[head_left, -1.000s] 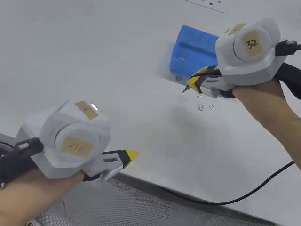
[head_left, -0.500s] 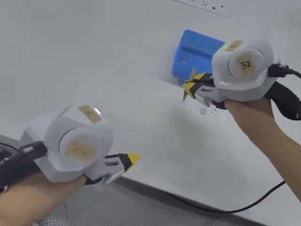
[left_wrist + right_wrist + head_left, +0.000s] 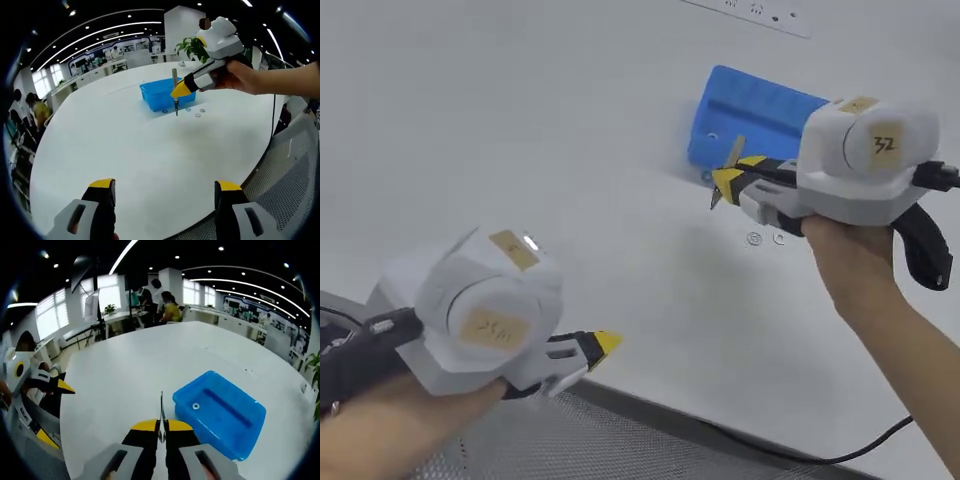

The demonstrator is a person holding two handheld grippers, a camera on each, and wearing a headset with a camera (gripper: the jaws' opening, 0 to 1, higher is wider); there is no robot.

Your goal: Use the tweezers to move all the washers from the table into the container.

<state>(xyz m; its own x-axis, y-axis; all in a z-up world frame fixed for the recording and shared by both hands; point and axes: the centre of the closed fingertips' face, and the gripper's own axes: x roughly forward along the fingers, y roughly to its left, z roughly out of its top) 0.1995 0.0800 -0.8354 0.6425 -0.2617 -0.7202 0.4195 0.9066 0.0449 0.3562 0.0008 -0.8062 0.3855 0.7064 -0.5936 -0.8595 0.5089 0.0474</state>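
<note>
White tabletop (image 3: 520,120) in an open-plan office (image 3: 150,295): I see the right gripper (image 3: 161,426) fingers clamped on the tweezers (image 3: 161,407) near the blue container (image 3: 220,412) with one washer (image 3: 196,406) inside, two loose washers (image 3: 753,238) lying close by, left gripper (image 3: 162,187) fingers wide apart, empty.
</note>
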